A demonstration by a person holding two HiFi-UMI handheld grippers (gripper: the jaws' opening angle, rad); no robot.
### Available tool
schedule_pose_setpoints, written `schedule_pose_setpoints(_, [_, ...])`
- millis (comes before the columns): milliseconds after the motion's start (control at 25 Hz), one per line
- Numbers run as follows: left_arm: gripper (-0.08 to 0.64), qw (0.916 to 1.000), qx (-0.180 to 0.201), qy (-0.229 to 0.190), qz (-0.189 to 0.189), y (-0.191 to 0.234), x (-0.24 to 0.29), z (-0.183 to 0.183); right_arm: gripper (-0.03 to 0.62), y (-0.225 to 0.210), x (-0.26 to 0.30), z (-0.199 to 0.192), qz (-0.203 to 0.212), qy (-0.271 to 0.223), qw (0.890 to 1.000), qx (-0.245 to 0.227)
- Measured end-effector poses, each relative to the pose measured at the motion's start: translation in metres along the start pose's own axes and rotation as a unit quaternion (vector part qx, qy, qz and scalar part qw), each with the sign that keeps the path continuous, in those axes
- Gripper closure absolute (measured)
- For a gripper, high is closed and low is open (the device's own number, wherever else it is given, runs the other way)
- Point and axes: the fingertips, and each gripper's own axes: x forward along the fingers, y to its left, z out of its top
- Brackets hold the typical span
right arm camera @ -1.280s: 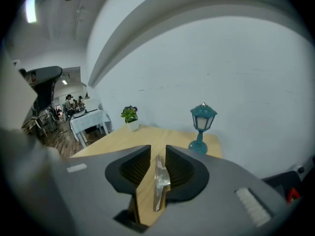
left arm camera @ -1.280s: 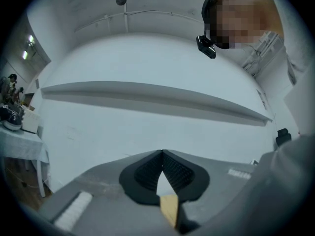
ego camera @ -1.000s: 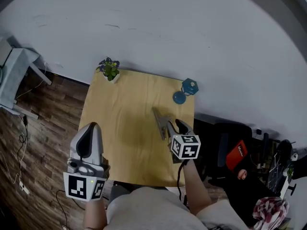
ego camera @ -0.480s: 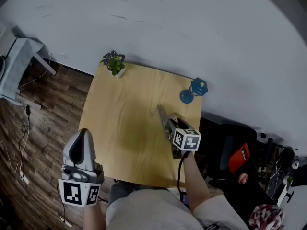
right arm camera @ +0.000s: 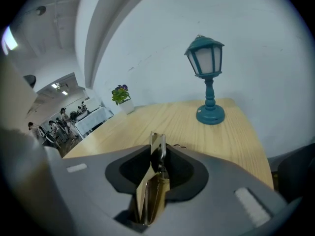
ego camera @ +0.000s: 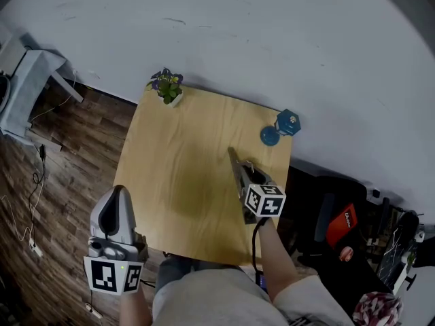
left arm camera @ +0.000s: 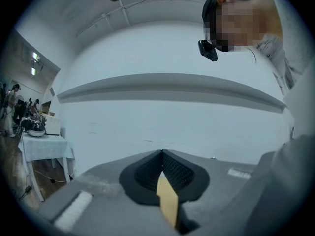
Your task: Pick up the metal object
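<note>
Near the table's (ego camera: 177,175) right edge, the right gripper (ego camera: 246,179), its jaws just closing, pinches the long metal object (ego camera: 235,166) by its near end. Held off-centre like this, it may swing or slip when lifted. The left gripper (ego camera: 117,204) is pressed together and empty.

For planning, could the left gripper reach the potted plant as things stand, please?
Probably yes: only bare tabletop lies between the left gripper, by the near left edge, and the potted plant.

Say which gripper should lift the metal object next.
Right. The right gripper is over the table, and its jaws have just been closing with the metal object between them. The left gripper is shut, empty, off the table's near-left corner.
</note>
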Motion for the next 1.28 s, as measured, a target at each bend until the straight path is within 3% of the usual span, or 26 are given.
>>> schedule_pose_setpoints(480, [0.555,0.9996,-0.001,-0.023,-0.015,0.001,-0.023,0.014,0.512,0.041,-0.032,0.003,-0.002,-0.030,0.998,-0.059])
schedule_pose_setpoints(1280, [0.555,0.9895,-0.008,-0.071,-0.126,-0.016,-0.060,0.054,0.511,0.128,-0.161,0.044,-0.067,-0.155,0.982,-0.087])
